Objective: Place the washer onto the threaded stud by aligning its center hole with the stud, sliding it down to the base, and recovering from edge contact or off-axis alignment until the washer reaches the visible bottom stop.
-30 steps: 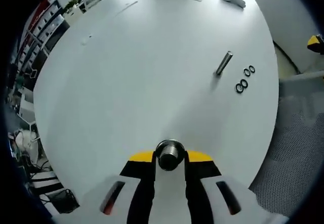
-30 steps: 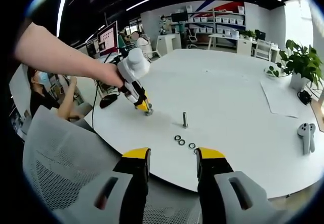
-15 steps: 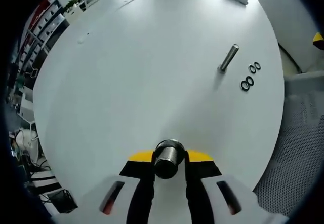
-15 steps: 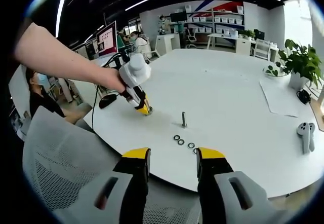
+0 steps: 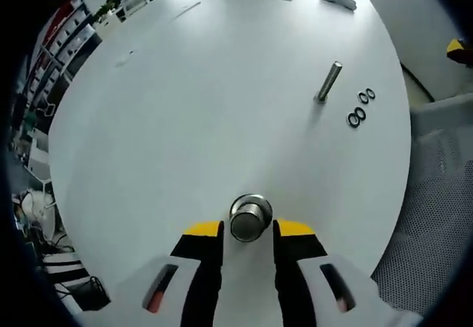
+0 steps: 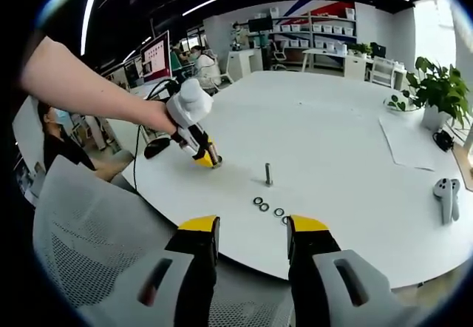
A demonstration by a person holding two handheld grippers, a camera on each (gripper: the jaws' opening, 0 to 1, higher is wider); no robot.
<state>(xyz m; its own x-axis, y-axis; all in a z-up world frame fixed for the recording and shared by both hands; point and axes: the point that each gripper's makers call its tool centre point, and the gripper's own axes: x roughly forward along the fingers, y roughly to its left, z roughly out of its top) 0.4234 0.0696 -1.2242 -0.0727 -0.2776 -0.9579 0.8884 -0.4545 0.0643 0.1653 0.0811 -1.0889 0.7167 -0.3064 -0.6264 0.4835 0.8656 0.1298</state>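
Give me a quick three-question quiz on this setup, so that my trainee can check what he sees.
1. True or false: one of the washers already sits on the upright stud.
2. The right gripper is: A) shut on a washer, B) open and empty, C) shut on the stud.
3. Fill in: in the right gripper view, the washers lie flat on the white ___, between the stud and the right gripper.

Key: 1 false; 2 B; 3 table.

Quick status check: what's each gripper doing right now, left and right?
Left gripper: open, jaws either side of a metal cylinder standing on the table.
Right gripper: open, holding nothing, short of the washers.
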